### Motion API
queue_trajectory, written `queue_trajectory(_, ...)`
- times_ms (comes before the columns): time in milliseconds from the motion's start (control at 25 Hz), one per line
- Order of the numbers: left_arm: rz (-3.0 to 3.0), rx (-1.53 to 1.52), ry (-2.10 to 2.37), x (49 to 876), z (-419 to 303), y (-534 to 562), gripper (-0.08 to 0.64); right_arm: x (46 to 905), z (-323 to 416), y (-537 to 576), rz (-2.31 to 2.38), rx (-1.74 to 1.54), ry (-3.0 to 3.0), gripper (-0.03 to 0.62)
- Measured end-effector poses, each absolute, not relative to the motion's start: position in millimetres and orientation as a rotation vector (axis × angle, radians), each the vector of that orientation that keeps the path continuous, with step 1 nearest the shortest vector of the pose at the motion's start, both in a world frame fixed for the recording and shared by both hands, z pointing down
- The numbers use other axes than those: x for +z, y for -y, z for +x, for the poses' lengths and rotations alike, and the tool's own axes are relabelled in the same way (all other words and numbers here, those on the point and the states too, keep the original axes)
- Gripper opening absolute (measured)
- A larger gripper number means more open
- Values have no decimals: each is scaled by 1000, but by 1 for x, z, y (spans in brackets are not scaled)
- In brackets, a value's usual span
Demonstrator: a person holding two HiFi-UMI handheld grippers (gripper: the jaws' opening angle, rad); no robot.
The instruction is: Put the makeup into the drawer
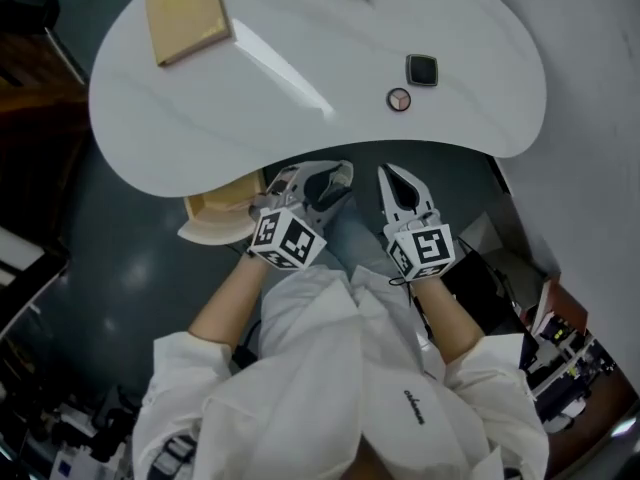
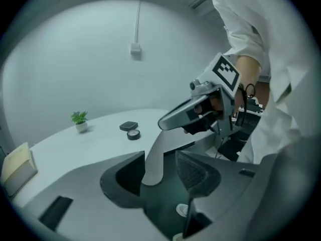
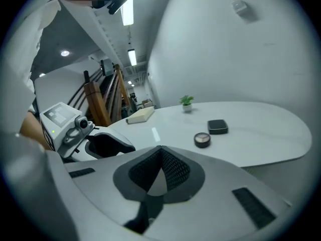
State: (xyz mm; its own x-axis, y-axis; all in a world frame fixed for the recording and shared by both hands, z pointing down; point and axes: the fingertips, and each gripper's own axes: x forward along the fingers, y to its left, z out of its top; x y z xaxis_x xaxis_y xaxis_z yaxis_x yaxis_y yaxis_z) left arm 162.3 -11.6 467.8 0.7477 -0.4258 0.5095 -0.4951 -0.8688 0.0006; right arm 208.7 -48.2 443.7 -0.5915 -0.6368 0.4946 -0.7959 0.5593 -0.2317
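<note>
So nothing's stowed yet: both makeup pieces, black square compact [image 1: 421, 69] and round compact [image 1: 398, 99], sit on the table [image 1: 300, 88] at 12 o'clock from my right tongs [image 1: 390, 175], pressed together, and 1 o'clock from my left tongs [image 1: 322, 180], spread and empty, with the drawer [image 1: 222, 206] open at their 9 o'clock.

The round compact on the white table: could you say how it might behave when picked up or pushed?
The round compact looks small and flat, so probably light. Lying flat on the glossy table, it would likely slide, not tip, when pushed. Its low rounded rim may slip from a pinch.
</note>
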Motion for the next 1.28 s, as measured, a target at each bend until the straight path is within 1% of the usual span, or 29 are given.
queue_trajectory(160,2821,750,814,459,198,64,220,443,255,72,1298,627,2404,17)
queue_trajectory(360,2803,825,885,464,228,112,236,444,282,97,1351,614,2384,17)
queue_trajectory(600,2712,906,969,480,245,151,256,452,287,123,1341,620,2395,17)
queue_trajectory(920,2596,993,978,505,260,179,285,459,289,139,1296,654,2433,17)
queue_trajectory(1280,2506,1048,943,521,270,190,287,462,301,154,1281,663,2437,17)
